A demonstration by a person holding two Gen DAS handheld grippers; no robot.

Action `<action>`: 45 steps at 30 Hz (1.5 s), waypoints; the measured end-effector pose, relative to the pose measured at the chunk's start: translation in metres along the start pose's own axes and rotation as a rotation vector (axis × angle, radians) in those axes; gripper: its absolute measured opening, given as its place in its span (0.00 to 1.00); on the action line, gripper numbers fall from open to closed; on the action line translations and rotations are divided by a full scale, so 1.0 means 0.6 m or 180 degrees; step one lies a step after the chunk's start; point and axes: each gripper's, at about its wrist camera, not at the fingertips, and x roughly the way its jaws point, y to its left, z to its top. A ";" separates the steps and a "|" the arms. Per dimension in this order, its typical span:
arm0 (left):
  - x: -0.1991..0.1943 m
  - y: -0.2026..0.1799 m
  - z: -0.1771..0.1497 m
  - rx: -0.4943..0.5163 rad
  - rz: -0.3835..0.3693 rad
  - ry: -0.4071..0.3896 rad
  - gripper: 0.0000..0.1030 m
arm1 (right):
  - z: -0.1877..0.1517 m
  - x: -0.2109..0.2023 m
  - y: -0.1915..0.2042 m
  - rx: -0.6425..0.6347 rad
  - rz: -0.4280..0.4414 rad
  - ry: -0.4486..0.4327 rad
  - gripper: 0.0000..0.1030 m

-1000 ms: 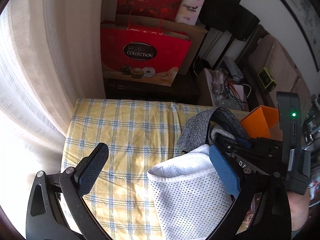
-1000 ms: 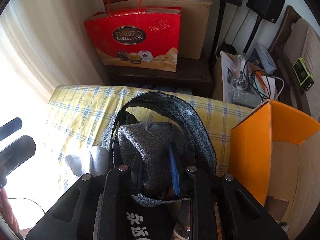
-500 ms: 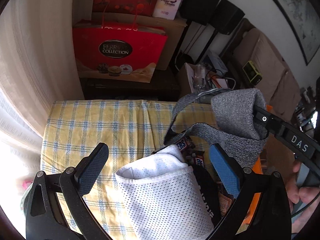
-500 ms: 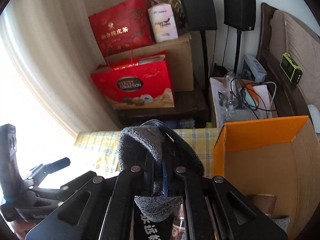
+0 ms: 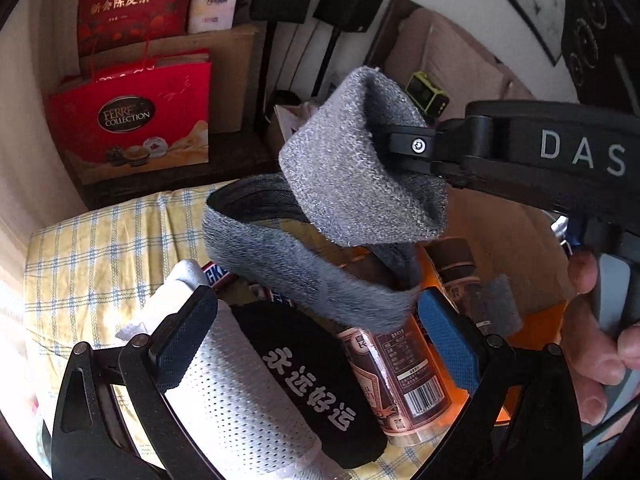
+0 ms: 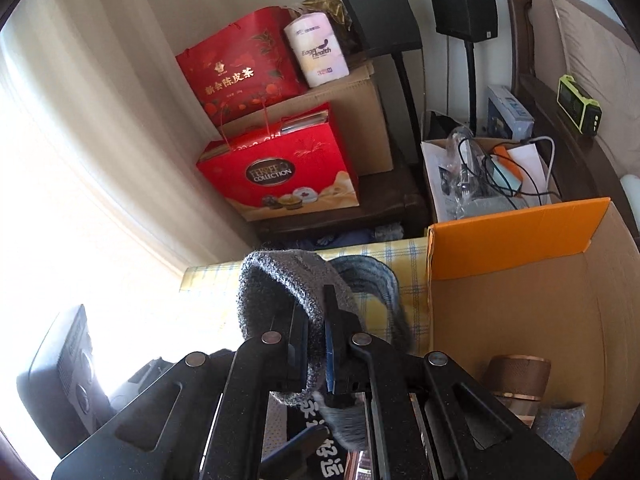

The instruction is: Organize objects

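My right gripper (image 6: 316, 320) is shut on a grey knitted band (image 6: 280, 292) and holds it in the air; it also shows in the left wrist view (image 5: 352, 184), its strap loop hanging down. My left gripper (image 5: 316, 324) is open and empty above a white mesh cap (image 5: 228, 396) with a black front panel (image 5: 316, 384), a brown can (image 5: 396, 380) and snack bars (image 5: 218, 274) on the yellow checked cloth (image 5: 100, 256). The cardboard box (image 6: 512, 288) with orange flaps stands to the right.
A brown cylinder (image 6: 516, 380) and a grey piece (image 6: 556, 428) lie inside the box. Red gift bags (image 6: 280, 172), a cardboard carton, speakers (image 6: 380, 8) on stands and a box of cables (image 6: 480, 172) stand behind the table. A curtain hangs on the left.
My right gripper has lifted the grey band up and to the right, toward the box. The left gripper has shifted right over the cap and can, still open.
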 end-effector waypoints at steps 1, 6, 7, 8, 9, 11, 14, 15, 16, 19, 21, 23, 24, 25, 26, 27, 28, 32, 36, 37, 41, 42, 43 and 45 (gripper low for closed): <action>0.005 -0.007 -0.001 0.0019 -0.0004 0.0016 0.88 | -0.002 -0.002 0.000 -0.0009 -0.0007 -0.0002 0.04; 0.031 -0.028 -0.012 0.0025 -0.0056 0.0151 0.81 | -0.004 -0.024 -0.016 0.0017 -0.0056 -0.0074 0.04; 0.034 -0.031 -0.013 0.0016 -0.0050 0.0152 0.81 | -0.004 -0.030 -0.021 0.0032 -0.0061 -0.0093 0.04; 0.038 -0.033 -0.014 0.0012 -0.0029 0.0157 0.81 | -0.004 -0.037 -0.027 0.0051 -0.0059 -0.0113 0.04; 0.043 -0.036 -0.015 0.0012 0.0001 0.0164 0.81 | -0.002 -0.043 -0.032 0.0073 -0.0059 -0.0130 0.04; 0.052 -0.041 -0.016 0.0000 0.0059 0.0180 0.80 | -0.002 -0.055 -0.043 0.0105 -0.0064 -0.0168 0.04; 0.062 -0.045 -0.015 -0.0046 0.0082 0.0178 0.58 | -0.004 -0.072 -0.058 0.0146 -0.0059 -0.0213 0.04; 0.065 -0.044 -0.014 -0.0067 0.0088 0.0194 0.41 | -0.004 -0.079 -0.062 0.0151 -0.0058 -0.0226 0.04; 0.068 -0.044 -0.014 -0.0081 0.0080 0.0202 0.29 | -0.005 -0.085 -0.065 0.0152 -0.0060 -0.0241 0.05; 0.067 -0.042 -0.011 -0.0136 0.0043 0.0169 0.11 | -0.007 -0.106 -0.073 0.0154 -0.0061 -0.0304 0.04; 0.059 -0.045 -0.006 -0.0102 0.0123 0.0099 0.05 | -0.008 -0.121 -0.077 0.0169 -0.0042 -0.0346 0.04; 0.042 -0.048 -0.001 -0.0071 0.0137 0.0029 0.04 | -0.009 -0.137 -0.080 0.0165 -0.0037 -0.0388 0.04; 0.031 -0.049 0.002 -0.0068 0.0130 -0.0007 0.04 | -0.010 -0.146 -0.081 0.0157 -0.0048 -0.0407 0.04; 0.019 -0.051 0.006 -0.0066 0.0128 -0.0051 0.04 | -0.011 -0.154 -0.083 0.0146 -0.0070 -0.0426 0.04; 0.005 -0.053 0.010 -0.0062 0.0124 -0.0103 0.04 | -0.012 -0.161 -0.084 0.0129 -0.0098 -0.0440 0.04; -0.009 -0.056 0.016 -0.0057 0.0122 -0.0158 0.04 | -0.013 -0.168 -0.086 0.0117 -0.0126 -0.0454 0.04; -0.024 -0.060 0.021 -0.0045 0.0134 -0.0220 0.04 | -0.015 -0.174 -0.088 0.0106 -0.0159 -0.0466 0.04; -0.079 -0.075 0.044 -0.0005 0.0078 -0.0416 0.04 | -0.030 -0.196 -0.103 0.0090 -0.0262 -0.0488 0.04; -0.119 -0.097 0.055 0.0065 0.0005 -0.0545 0.04 | -0.048 -0.210 -0.119 0.0084 -0.0359 -0.0490 0.04; -0.130 -0.107 0.055 0.0081 -0.0016 -0.0570 0.04 | -0.052 -0.214 -0.123 0.0081 -0.0380 -0.0484 0.04; -0.160 -0.147 0.059 0.0161 -0.0087 -0.0644 0.04 | -0.064 -0.234 -0.132 0.0046 -0.0502 -0.0519 0.04; -0.167 -0.159 0.060 0.0191 -0.0095 -0.0662 0.04 | -0.065 -0.240 -0.134 0.0036 -0.0530 -0.0535 0.04; -0.176 -0.171 0.062 0.0215 -0.0113 -0.0677 0.04 | -0.067 -0.247 -0.136 0.0033 -0.0556 -0.0553 0.04; -0.187 -0.193 0.067 0.0253 -0.0157 -0.0697 0.04 | -0.068 -0.260 -0.142 0.0036 -0.0598 -0.0583 0.04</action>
